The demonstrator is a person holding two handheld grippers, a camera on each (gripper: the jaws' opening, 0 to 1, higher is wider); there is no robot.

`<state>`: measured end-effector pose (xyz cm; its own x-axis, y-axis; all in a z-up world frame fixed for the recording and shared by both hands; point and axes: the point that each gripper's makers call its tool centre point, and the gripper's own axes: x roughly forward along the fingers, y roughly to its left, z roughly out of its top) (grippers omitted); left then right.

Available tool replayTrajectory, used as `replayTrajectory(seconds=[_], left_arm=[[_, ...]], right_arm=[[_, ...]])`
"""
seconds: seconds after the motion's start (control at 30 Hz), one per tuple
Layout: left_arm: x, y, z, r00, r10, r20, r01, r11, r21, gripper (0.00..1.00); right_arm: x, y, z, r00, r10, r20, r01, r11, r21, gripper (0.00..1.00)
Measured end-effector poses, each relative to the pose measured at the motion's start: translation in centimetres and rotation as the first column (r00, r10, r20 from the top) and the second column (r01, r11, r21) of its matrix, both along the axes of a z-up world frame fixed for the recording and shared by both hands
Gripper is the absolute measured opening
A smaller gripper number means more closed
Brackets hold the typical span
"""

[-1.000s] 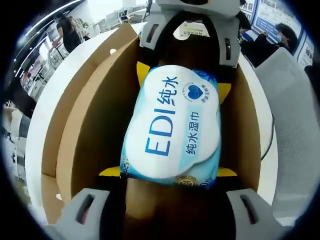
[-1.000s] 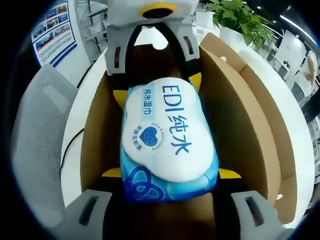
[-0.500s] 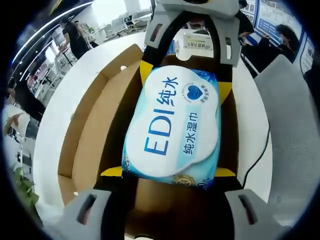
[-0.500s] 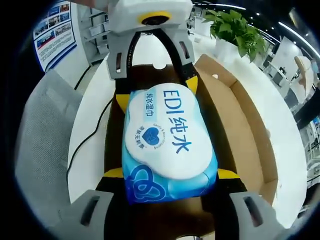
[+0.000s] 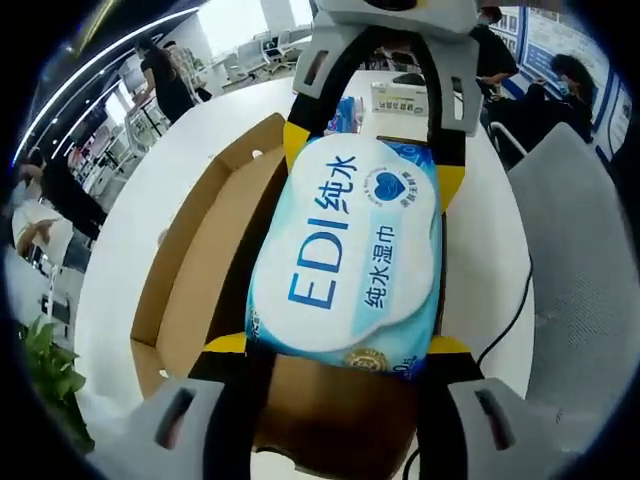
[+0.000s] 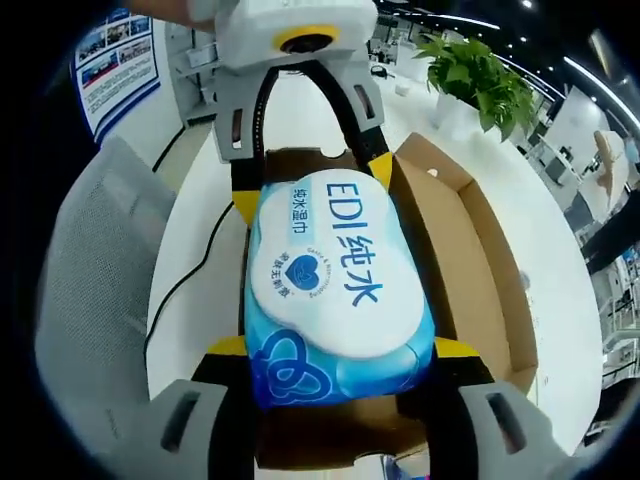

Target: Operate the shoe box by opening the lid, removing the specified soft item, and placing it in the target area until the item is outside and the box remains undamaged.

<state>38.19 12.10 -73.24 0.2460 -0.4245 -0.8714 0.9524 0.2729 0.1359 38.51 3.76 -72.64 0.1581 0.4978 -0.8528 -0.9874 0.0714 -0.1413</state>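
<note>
Wipes pack (image 5: pixel 345 265) held by both grippers' closed jaws above open shoe box (image 5: pixel 200 290); placing remains.

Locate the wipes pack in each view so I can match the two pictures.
Left gripper view: wipes pack at centre, "EDI" print running upward, open box to its left.
Right gripper view: pack at centre, box to its right.
Shared landmark: the brown cardboard box on the white table.
</note>
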Motion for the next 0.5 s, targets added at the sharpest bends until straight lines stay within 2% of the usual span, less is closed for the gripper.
replayTrajectory(seconds=[0.3,0.5], left_arm=[[-1.0,0.1,1.1,0.999,0.008,0.043,-0.008,1.0,-0.011,0.63],[-2.4,0.2,1.9,0.999,0.022,0.028,-0.022,1.0,0.001,0.62]], right_arm=[[-1.0,0.1,1.4,0.999,0.013,0.046,-0.013,1.0,-0.008,0.64],[-2.4,0.3,2.3,0.999,0.027,0.037,-0.027,1.0,-0.014,0.64]])
